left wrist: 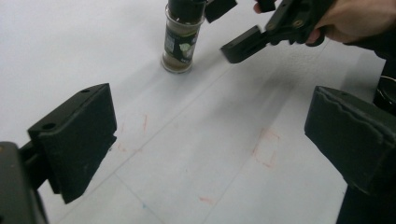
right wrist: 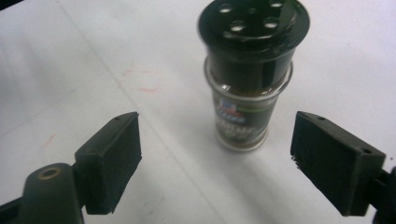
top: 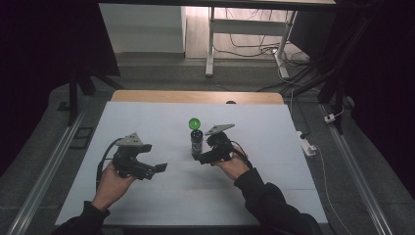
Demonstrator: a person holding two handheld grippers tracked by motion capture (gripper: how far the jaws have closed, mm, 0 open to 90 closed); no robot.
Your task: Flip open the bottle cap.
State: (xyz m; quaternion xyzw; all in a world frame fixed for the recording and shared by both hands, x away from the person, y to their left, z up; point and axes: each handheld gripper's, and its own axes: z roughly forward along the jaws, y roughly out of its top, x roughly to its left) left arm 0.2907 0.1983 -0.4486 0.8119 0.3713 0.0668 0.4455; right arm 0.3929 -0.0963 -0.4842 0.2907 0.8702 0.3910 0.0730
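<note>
Your left claw [top: 155,169] sits nearest you on the left of the white desk [top: 274,147], held low in your left hand [top: 111,182], its jaws spread wide with nothing between them; in the left gripper view they frame bare desk surface marked with a few faint red scribbles [left wrist: 265,148]. Your right claw [top: 201,157] lies a little farther in, toward the middle of the desk, gripped by your right hand [top: 234,166], and its jaws are also spread apart, empty. In the right gripper view the spice jar [right wrist: 247,84] stands upright on the desk just beyond the jaw tips, centred in the gap between them but touched by neither pad; its black shaker lid [right wrist: 253,23] with round holes faces up toward the camera, and a printed label wraps the clear body above the dark contents. From the high view the jar stands just beside the tip of your right claw, well apart from your left one, near the middle of the desk. In the left gripper view the jar shows at the top, with your right claw hovering close at its side. Just behind the jar in the high view is a small green ball [top: 195,123]; whether it touches the jar cannot be told. Beyond the desk's far wooden edge [top: 195,96] lie a grey floor, white table legs [top: 210,44] and loose cables [top: 254,49].
</note>
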